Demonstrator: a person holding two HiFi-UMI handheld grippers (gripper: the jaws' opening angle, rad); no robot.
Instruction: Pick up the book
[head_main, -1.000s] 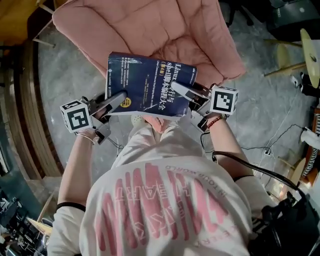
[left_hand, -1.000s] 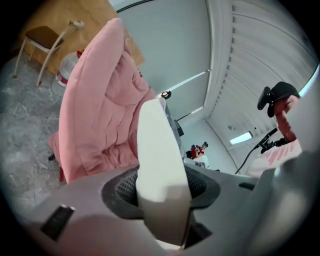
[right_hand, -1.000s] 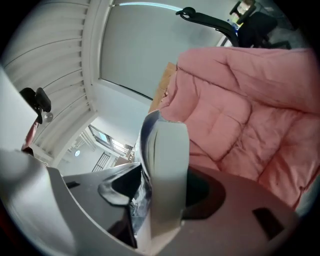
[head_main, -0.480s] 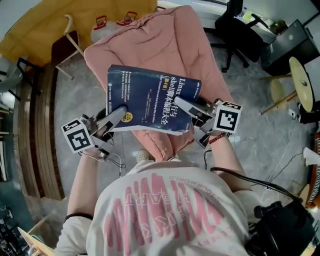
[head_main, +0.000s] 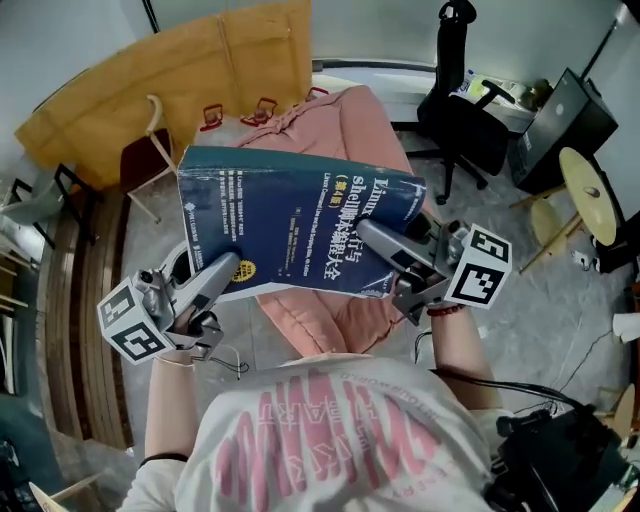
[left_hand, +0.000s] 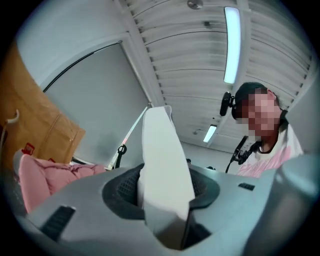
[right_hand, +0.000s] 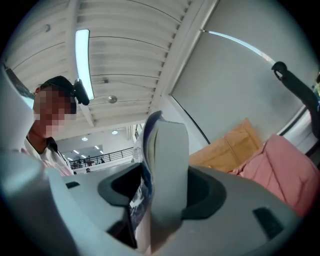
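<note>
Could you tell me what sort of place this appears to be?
Probably an informal office or studio workspace: a black swivel chair, large cardboard sheets leaning on the wall, and a pink padded lounger on a hard floor.

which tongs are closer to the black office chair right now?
Right. The right tongs grip the book on the edge toward the black office chair; the left tongs grip the opposite edge, farther away.

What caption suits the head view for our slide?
Dark blue book held above a pink cushion, left gripper and right gripper each clamped on its near edge.
</note>
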